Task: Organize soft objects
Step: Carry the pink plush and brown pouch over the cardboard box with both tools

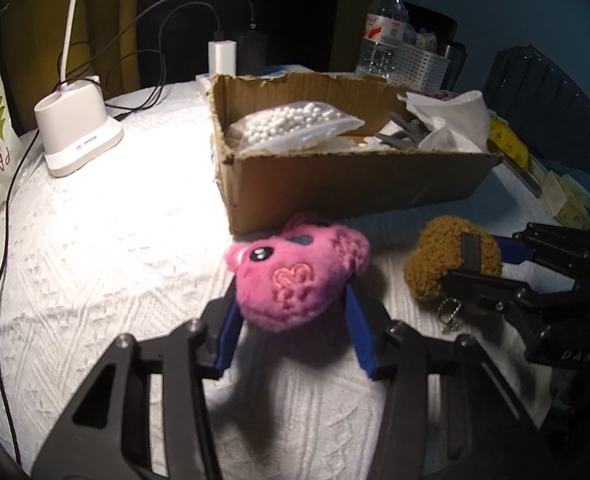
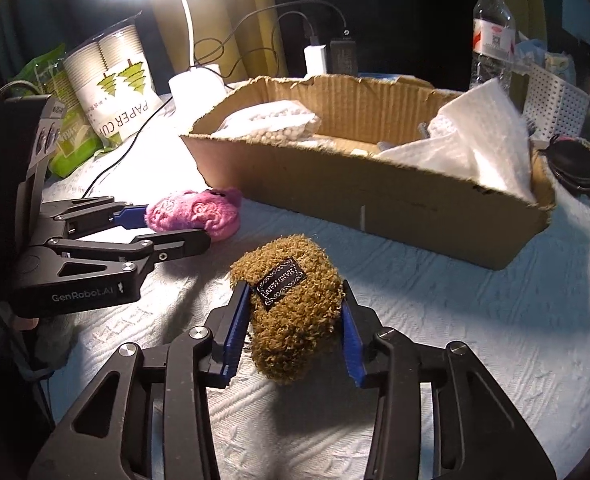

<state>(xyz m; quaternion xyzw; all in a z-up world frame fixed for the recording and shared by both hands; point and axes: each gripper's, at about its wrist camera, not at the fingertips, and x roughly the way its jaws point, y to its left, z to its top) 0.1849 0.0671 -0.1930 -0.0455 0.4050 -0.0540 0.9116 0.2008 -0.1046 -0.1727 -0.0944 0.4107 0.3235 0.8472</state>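
A table with a bumpy white cloth (image 1: 95, 272) holds everything. A torn cardboard box (image 1: 335, 188) sits in the middle of it. In front of the box is a pink fluffy toy (image 1: 291, 276), and a brown curly toy (image 2: 295, 312) is near it, to one side. A white lamp base (image 1: 75, 132) stands by the box, with black wires (image 1: 7, 216) running over the cloth. A pack of paper cups (image 2: 115, 84) stands at the edge. A water bottle (image 2: 491, 28) and a white basket with holes (image 2: 555, 104) are behind the box, probably on the table too
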